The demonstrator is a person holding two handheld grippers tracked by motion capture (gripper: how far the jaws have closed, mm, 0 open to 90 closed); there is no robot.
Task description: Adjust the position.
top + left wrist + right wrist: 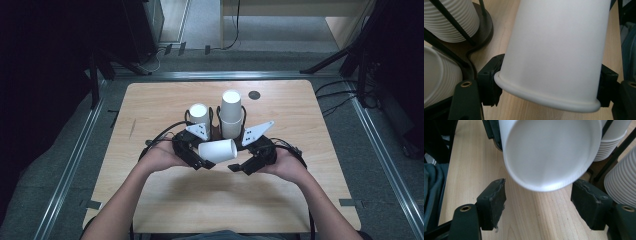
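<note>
A single white paper cup [218, 150] lies on its side just above the wooden table [160, 102], between my two grippers. My left gripper [199, 153] is shut on it near the rim; in the left gripper view both pads [489, 83] press the cup [556, 50] by its rolled lip. My right gripper [243, 160] faces the cup's base from the right. In the right gripper view its jaws stand open, the pads [492, 202] apart from the cup's round base [549, 152], which hangs just beyond them.
Behind the grippers a black wire holder [215, 131] carries a short stack of white cups [199, 116] and a taller stack [231, 111]. A small dark disc [254, 94] sits near the table's far edge. Metal rails and cables surround the table.
</note>
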